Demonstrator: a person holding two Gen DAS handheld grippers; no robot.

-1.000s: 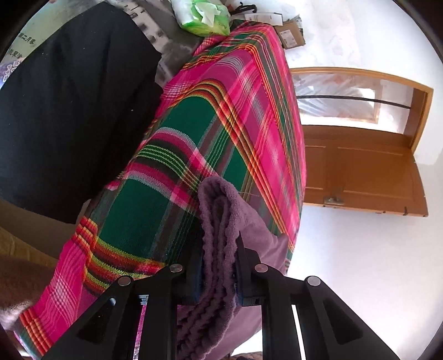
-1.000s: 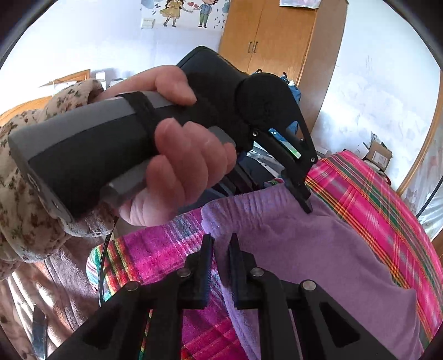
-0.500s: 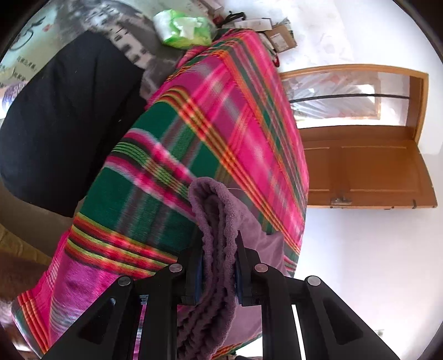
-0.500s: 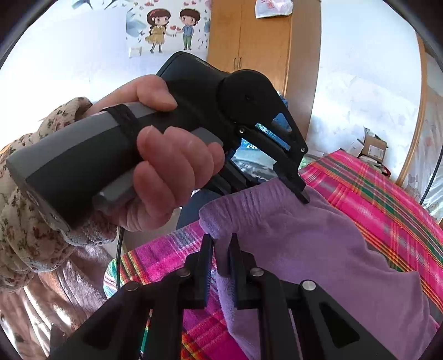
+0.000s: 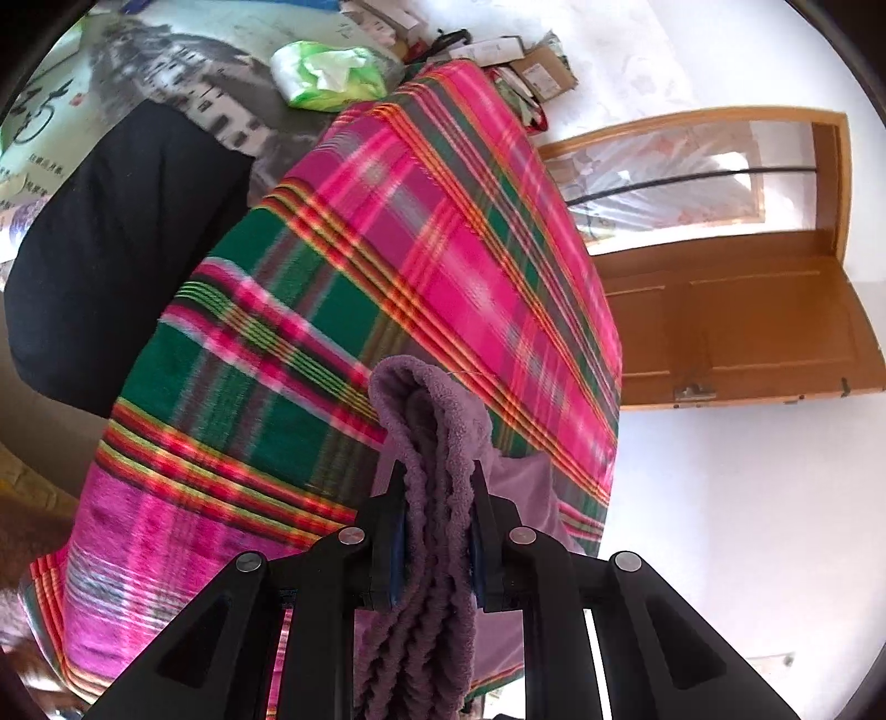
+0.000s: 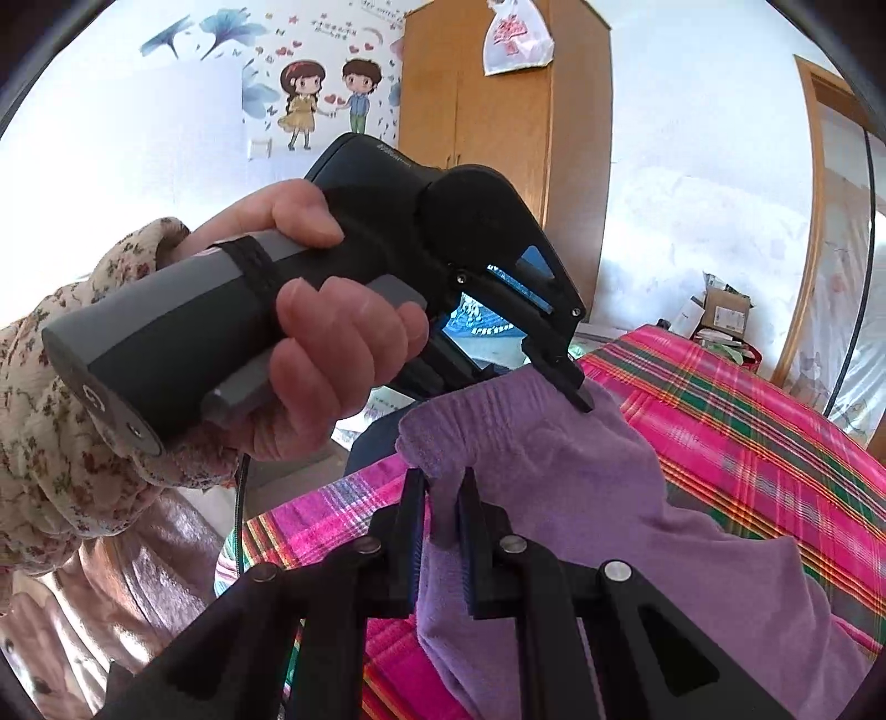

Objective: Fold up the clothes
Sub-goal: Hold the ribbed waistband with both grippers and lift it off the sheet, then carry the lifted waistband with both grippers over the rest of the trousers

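So compared with a second back, both grippers have come up a bit with the purple fleece garment (image 5: 437,498). In the left wrist view more of the plaid blanket (image 5: 387,266) shows now, and so does more of the stuff past its far end. In the right wrist view the wardrobe (image 6: 498,138) and the cartoon couple wall sticker (image 6: 326,99) have dropped lower in the picture. The grips themselves look the same as before.

Containers: past the blanket's far end there's an open cardboard box (image 5: 545,72), but I can't tell what's in it. Next to it sits a white and green plastic bag (image 5: 332,72) with something green bunched inside. A white bag (image 6: 518,41) hangs on the wardrobe, contents hidden.

Left to right: the left gripper (image 5: 437,531) is clamped on a bunched, folded edge of the garment, which loops up above the fingertips and hangs down between the jaws. In the right wrist view, the person's left hand (image 6: 332,332) in a floral sleeve (image 6: 66,387) grips that gripper's handle, its tip touching the top edge of the garment. The right gripper (image 6: 443,526) is pinched on the garment's near corner. The rest of the fleece drapes off to the right over the blanket.
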